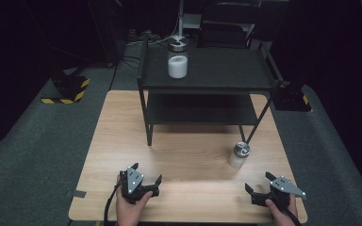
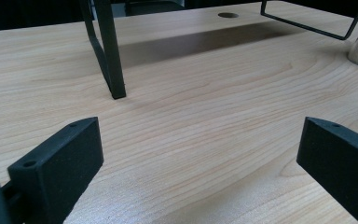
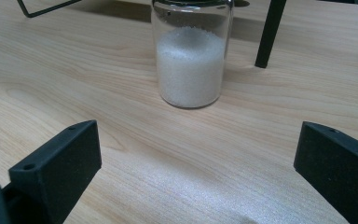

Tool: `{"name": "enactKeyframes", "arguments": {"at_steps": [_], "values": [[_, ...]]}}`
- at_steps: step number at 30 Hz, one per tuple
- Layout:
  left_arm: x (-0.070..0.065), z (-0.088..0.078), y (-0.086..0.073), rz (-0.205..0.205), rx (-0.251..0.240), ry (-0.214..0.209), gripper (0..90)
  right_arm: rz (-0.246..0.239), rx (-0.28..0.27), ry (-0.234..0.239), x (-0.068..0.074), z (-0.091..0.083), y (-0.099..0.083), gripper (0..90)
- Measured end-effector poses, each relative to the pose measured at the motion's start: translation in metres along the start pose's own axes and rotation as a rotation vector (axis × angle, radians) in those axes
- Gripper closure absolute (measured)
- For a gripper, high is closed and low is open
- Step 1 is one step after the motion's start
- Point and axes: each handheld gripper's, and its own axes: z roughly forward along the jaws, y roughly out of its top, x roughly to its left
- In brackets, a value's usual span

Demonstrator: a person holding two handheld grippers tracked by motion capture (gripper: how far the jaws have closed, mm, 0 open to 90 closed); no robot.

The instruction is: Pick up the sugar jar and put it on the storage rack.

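Your left claw rests low over the near left part of the wooden table, jaws spread wide with nothing between them; in the left gripper view bare wood lies ahead, with a black leg of the shelf rack beyond. Your right claw sits at the near right, jaws equally wide and empty; just ahead of it stands a small glass jar of white grains with a metal lid, upright on the table near the rack's front right leg; a larger jar of white powder stands on the rack's top shelf, toward its left.
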Motion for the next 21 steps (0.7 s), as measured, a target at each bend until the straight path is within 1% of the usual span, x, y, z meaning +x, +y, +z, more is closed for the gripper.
{"name": "enactKeyframes", "arguments": {"at_steps": [13,15,21], "values": [[-0.0022,0.0009,0.0017,0.021,0.009,-0.001,0.5,-0.004,-0.011,0.001,0.0008,-0.0017,-0.0022,0.4],[-0.0015,0.0014,0.0039,0.020,0.022,-0.006,0.5,-0.004,-0.015,0.000,0.0016,-0.0020,-0.0029,0.5],[-0.0006,0.0016,0.0041,0.017,0.023,-0.010,0.5,-0.008,-0.021,-0.006,0.0048,-0.0039,-0.0004,0.6]]}}
